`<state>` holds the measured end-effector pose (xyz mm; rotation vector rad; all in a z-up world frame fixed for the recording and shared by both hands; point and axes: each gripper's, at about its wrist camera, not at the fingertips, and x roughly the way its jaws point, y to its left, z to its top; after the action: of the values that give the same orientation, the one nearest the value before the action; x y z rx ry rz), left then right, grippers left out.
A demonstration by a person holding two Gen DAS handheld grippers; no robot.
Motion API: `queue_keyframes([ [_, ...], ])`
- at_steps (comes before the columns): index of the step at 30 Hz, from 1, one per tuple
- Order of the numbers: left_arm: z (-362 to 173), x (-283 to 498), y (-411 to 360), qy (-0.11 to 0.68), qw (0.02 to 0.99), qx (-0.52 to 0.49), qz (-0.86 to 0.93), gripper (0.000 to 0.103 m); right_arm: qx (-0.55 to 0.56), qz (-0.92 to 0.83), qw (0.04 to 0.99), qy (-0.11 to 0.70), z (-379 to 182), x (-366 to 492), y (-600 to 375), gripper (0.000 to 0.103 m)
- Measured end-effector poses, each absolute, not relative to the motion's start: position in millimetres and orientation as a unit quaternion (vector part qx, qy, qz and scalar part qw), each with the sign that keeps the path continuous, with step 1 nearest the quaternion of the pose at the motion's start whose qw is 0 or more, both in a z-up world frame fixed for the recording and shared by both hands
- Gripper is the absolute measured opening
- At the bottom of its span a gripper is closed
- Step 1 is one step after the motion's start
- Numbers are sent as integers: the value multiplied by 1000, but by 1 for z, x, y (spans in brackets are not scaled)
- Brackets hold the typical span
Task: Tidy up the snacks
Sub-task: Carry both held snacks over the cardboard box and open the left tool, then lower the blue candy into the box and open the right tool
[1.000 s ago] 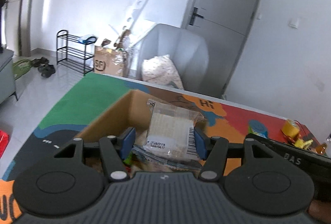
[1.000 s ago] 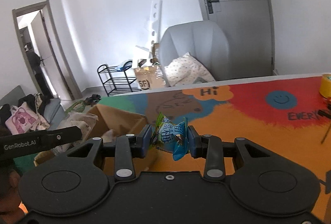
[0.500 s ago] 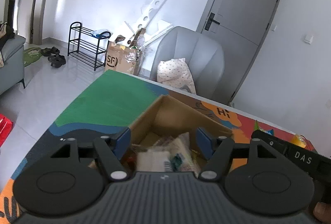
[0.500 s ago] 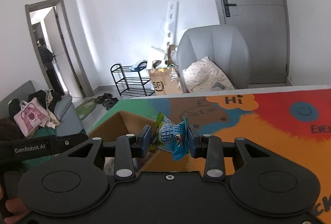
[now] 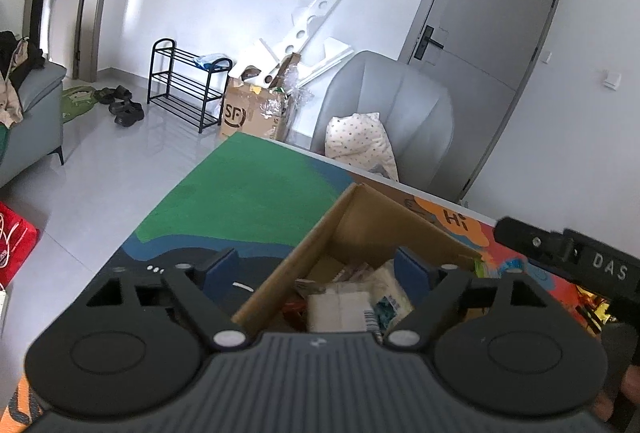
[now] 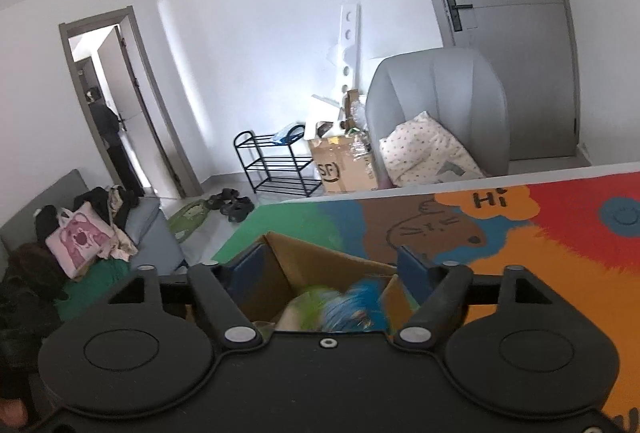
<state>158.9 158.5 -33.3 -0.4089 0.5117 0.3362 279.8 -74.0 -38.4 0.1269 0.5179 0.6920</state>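
An open cardboard box (image 5: 372,221) stands on the colourful table mat (image 5: 248,193) and holds several snack packets. A clear pale cracker packet (image 5: 340,309) lies on top of the pile. My left gripper (image 5: 316,271) is open and empty above the box's near left wall. In the right wrist view the same box (image 6: 304,265) sits just below my right gripper (image 6: 328,269), which is open. A blue and green snack bag (image 6: 344,307), blurred, is in the box mouth between the fingers and free of them.
A grey armchair (image 5: 396,113) with a spotted cushion stands past the table's far edge. A black shoe rack (image 5: 184,89) and a cardboard carton (image 5: 252,113) are on the floor. The right gripper's bar (image 5: 568,253) crosses the left wrist view. A sofa (image 6: 100,241) stands left.
The left gripper opened, dropped the cracker packet into the box and drew back. The right gripper moved left over the box and opened, releasing the blue snack bag.
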Motion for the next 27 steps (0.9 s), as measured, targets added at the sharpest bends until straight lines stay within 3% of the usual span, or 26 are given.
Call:
queue_keyframes([
  [17,-32,149,151,251,934,-182,178,94,78,320,902,280,-54,280,-101,74],
  [22,-35,144,157,250,931,-183,191,94,76,299,896,319,-75,285,-108,66],
  [27,-43,138,161,256,928,-181,202,94,59,280,894,344,-98,282,-116,66],
])
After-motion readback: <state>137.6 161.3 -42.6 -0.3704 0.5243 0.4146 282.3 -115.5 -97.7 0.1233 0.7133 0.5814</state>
